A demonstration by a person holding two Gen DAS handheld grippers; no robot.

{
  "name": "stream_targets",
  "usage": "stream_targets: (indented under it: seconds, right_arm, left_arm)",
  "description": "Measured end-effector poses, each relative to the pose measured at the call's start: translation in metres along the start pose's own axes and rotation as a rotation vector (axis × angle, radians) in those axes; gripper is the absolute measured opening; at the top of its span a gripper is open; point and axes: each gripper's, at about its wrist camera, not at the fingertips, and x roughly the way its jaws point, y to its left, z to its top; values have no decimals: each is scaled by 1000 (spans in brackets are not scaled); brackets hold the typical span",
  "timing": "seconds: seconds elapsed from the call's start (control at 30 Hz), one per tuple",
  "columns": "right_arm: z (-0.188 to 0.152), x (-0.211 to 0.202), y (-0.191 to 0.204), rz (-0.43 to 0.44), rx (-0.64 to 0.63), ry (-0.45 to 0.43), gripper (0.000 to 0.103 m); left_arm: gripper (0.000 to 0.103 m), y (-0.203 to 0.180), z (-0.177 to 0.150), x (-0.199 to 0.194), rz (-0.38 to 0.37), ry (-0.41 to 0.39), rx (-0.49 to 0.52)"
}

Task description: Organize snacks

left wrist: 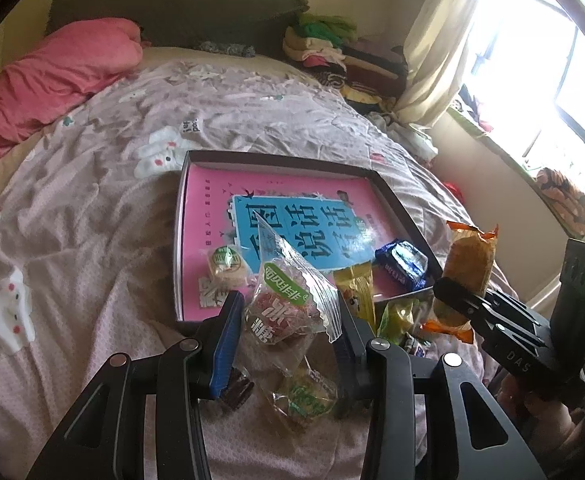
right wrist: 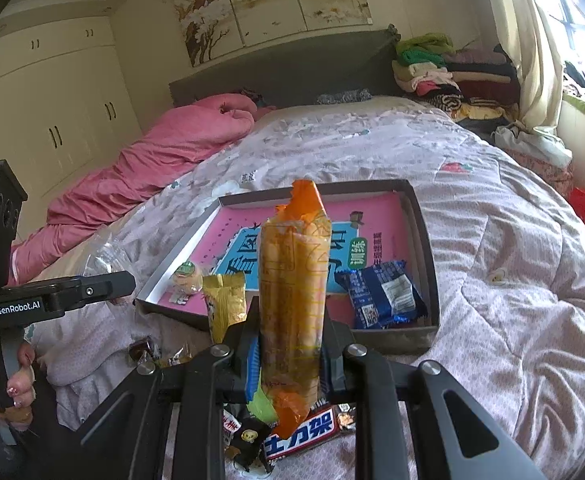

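Wardrobe (right wrist: 52, 92) and chocolate bar (right wrist: 304, 434) are seen only in right view; bunny prints (left wrist: 160, 156) only in left. Clear candy pack (left wrist: 288, 304) is clamped by left gripper (left wrist: 288, 320), orange pack (right wrist: 292, 300) by right gripper (right wrist: 290, 356), both nearly shut, near tray (right wrist: 428, 240). Held in tray: book (right wrist: 384, 212), round cake (right wrist: 186, 278), blue packs (right wrist: 384, 294); yellow pack (right wrist: 224, 304) is propped on its front edge.

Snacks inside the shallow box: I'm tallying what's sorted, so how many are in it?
2 lie fully inside the box: a round green-labelled snack near its left front corner and a blue packet at its right front. A yellow packet leans across the front edge. Held snacks may hide others.
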Motion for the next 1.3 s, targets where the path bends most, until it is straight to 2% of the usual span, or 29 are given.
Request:
stream_targets:
  seconds: [0.9, 1.3]
  right_arm:
    - [22, -6, -20, 1, 36, -75, 23]
    - [30, 6, -29, -18, 48, -71, 23]
  left_arm:
    - [44, 1, 29, 19, 37, -34, -31]
    - [44, 1, 34, 54, 41, 13, -19]
